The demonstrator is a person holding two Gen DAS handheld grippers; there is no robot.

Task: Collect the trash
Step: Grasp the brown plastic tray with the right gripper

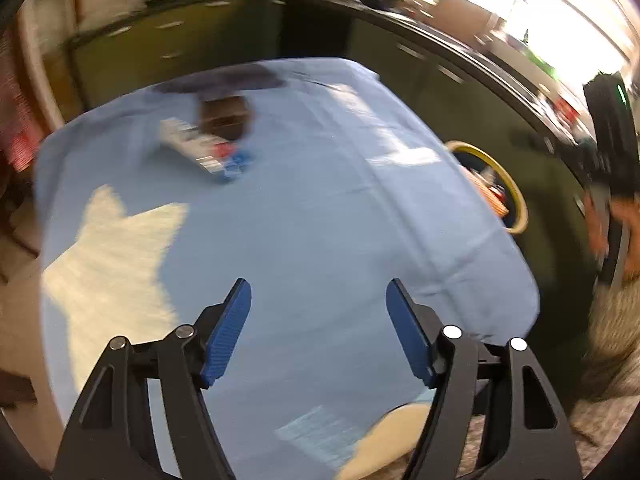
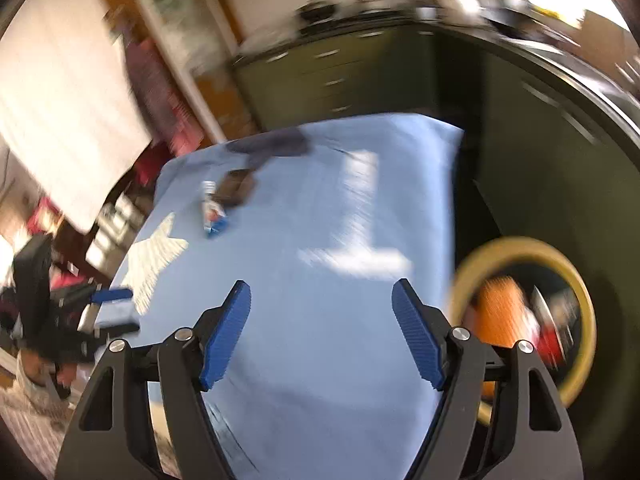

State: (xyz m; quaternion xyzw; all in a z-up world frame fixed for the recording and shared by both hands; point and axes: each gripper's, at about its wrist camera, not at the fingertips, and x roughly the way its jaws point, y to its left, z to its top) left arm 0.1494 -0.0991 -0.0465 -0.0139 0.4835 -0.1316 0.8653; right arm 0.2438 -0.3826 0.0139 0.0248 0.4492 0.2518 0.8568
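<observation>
A blue cloth [image 1: 304,208] [image 2: 320,280] covers the table. Far across it lie a white and blue wrapper [image 1: 208,150] [image 2: 212,212] and a dark brown packet [image 1: 226,118] [image 2: 238,188] just behind it. A yellow-rimmed bin [image 1: 506,184] [image 2: 576,280] with orange and red trash inside stands past the table's right edge. My left gripper [image 1: 318,292] hovers open over bare cloth, empty. My right gripper [image 2: 322,292] is open and empty too, near the table's right side beside the bin. In the right wrist view the left gripper [image 2: 116,308] shows at far left.
A pale star shape [image 1: 108,264] [image 2: 156,264] is printed on the cloth's left part. Dark green cabinets [image 1: 168,44] [image 2: 332,76] with a cluttered counter run behind and to the right. A person's hand [image 1: 624,216] holds the other gripper at far right. Everything is motion-blurred.
</observation>
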